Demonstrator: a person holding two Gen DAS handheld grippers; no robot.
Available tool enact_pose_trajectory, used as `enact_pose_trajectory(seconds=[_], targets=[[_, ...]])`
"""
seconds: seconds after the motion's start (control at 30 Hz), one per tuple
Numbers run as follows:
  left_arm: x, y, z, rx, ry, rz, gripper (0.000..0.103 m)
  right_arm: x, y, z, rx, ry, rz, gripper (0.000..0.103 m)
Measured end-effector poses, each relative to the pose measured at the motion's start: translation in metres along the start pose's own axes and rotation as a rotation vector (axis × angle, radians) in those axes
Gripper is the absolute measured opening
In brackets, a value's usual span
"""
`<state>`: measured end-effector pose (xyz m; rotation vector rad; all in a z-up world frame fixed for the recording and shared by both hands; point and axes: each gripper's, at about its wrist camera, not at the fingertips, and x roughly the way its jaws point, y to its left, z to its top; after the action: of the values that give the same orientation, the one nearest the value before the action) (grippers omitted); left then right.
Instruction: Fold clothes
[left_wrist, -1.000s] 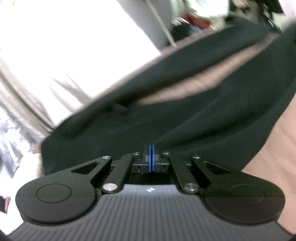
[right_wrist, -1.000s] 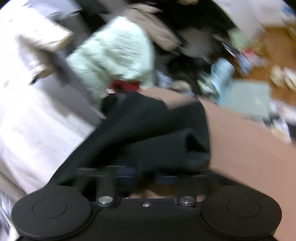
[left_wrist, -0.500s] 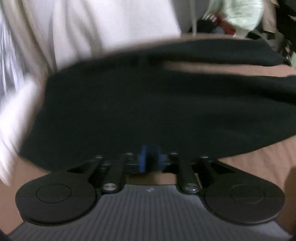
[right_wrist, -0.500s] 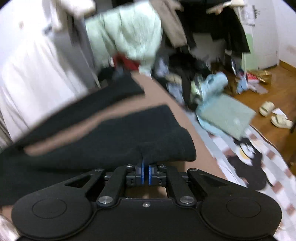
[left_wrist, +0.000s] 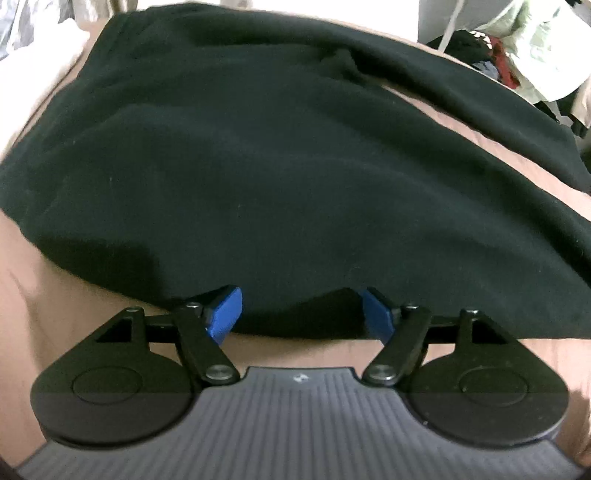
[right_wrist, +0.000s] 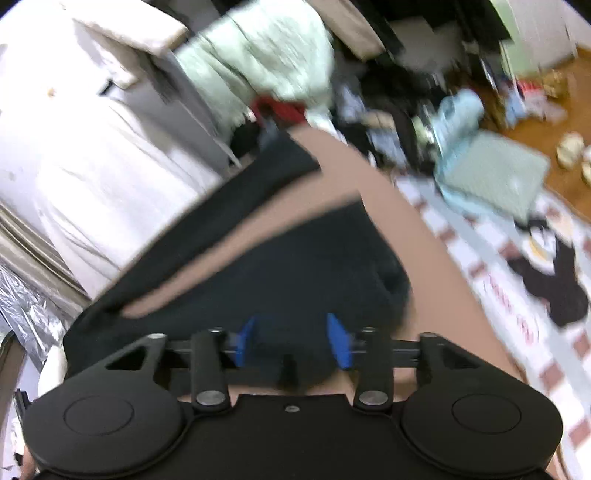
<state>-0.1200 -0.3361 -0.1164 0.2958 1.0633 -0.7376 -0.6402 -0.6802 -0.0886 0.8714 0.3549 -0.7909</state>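
Surface: a tan-brown tabletop (left_wrist: 33, 295) carries the work; it runs from 6 o'clock to 12 o'clock in the right wrist view, with a cluttered floor (right_wrist: 532, 110) beyond at 2 o'clock.

Garment: the black garment (left_wrist: 295, 166) lies spread across the tabletop and fills most of the left wrist view. A strip of bare surface shows between its two dark layers toward 2 o'clock, which points to a doubled-over cloth. Its near hem sits at 6 o'clock, between the blue pads.

Left gripper (left_wrist: 301, 314): fingers stand apart, hem lying loose between them. Half a second ago the pads were pressed together on that hem.

Right gripper (right_wrist: 291, 341): fingers likewise apart, with the near corner of the cloth in the gap. They too were clamped a moment earlier. This view is motion-blurred.

Finding: both grips have been let go within the last half second, and the cloth has come to rest flat where it was being carried. In my judgement one fold has been laid down and released. Whether further folds remain cannot be settled from these views.
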Motion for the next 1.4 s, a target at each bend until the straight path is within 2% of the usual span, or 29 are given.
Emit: enact_pose_trajectory(seconds=[0.1,0.13,0.23,0.3,0.4,0.47,0.5,0.57,0.6,0.7,0.77,0.8,0.83,0.97,1.07,1.2,1.27,1.33,1.4], targets=[[0.002,-0.010,0.000,0.016,0.043,0.026,0.079,0.016,0.016,0.009,-0.090,-0.034,-0.049,0.054],[0.001,-0.013,0.000,0.026,0.057,0.036,0.087,0.023,0.021,0.011,-0.112,-0.032,-0.041,0.054],[0.007,-0.008,-0.001,0.021,0.098,0.093,0.088,0.055,0.037,0.025,-0.195,0.032,0.003,0.054],[0.012,0.002,0.002,-0.010,0.097,0.110,0.088,0.078,0.050,0.038,-0.314,0.110,0.007,0.053],[0.010,0.015,0.003,-0.042,0.086,0.116,0.088,0.098,0.066,0.062,-0.546,0.154,-0.076,0.054],[0.009,0.017,0.003,-0.031,0.071,0.129,0.088,0.109,0.063,0.083,-0.603,0.165,-0.099,0.054],[0.009,0.016,0.005,-0.023,0.062,0.133,0.088,0.116,0.058,0.093,-0.601,0.180,-0.100,0.055],[0.006,0.016,0.004,-0.020,0.031,0.133,0.088,0.134,0.042,0.109,-0.535,0.234,-0.094,0.068],[0.006,0.017,0.006,-0.030,0.013,0.127,0.088,0.143,0.034,0.117,-0.501,0.260,-0.091,0.070],[0.012,0.021,0.011,-0.074,0.001,0.106,0.088,0.174,0.006,0.124,-0.374,0.338,-0.129,0.071],[0.016,0.024,0.013,-0.107,0.011,0.091,0.088,0.186,-0.005,0.114,-0.293,0.354,-0.094,0.071],[0.016,0.025,0.013,-0.118,0.015,0.084,0.088,0.187,-0.003,0.107,-0.301,0.338,-0.057,0.053],[0.016,0.026,0.013,-0.120,0.015,0.082,0.088,0.186,0.002,0.100,-0.338,0.310,-0.054,0.006],[0.011,0.019,0.012,-0.066,-0.015,0.122,0.088,0.162,0.056,0.079,-0.667,0.081,-0.236,0.004],[0.007,0.018,0.008,-0.072,-0.058,0.133,0.088,0.180,0.052,0.090,-0.654,0.072,-0.307,0.004],[-0.006,0.029,-0.002,-0.194,-0.179,0.122,0.087,0.204,0.048,0.106,-0.636,0.059,-0.402,0.006],[-0.008,0.033,-0.006,-0.220,-0.182,0.123,0.088,0.216,0.045,0.114,-0.627,0.053,-0.449,0.006],[-0.008,0.035,-0.009,-0.213,-0.169,0.130,0.087,0.228,0.043,0.121,-0.617,0.046,-0.496,0.012],[-0.012,0.037,-0.011,-0.201,-0.172,0.149,0.088,0.223,0.047,0.128,-0.550,0.006,-0.492,0.015]])
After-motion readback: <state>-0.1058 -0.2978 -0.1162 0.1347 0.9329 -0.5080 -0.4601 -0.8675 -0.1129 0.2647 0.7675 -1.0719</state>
